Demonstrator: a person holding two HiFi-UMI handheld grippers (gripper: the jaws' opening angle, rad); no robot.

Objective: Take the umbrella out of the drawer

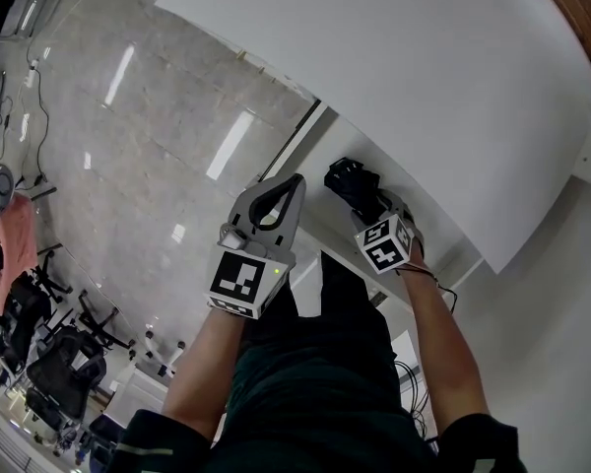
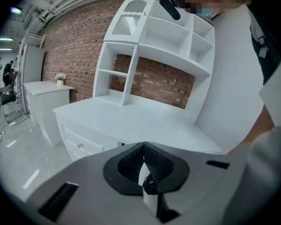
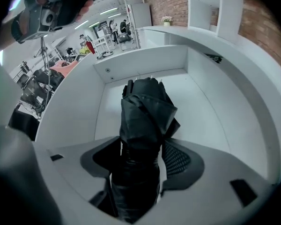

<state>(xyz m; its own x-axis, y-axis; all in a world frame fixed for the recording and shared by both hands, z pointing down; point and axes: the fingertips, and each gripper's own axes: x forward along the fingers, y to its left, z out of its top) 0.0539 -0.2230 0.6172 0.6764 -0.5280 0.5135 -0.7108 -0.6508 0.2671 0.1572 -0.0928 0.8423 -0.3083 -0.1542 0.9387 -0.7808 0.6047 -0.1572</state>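
A black folded umbrella lies in the open white drawer. My right gripper points steeply down over it, with the umbrella's near end between its wide-spread jaws. A thin gap shows beside the right pad, so nothing is gripped. In the head view the umbrella shows as a dark bundle just beyond the right gripper. My left gripper hangs to the left of the drawer, over the floor, shut and empty; its fingertips meet.
A white desk with a shelf hutch stands against a brick wall. Its left drawer has a small knob. A low cabinet with a flower pot stands further left. Office chairs crowd the floor behind me.
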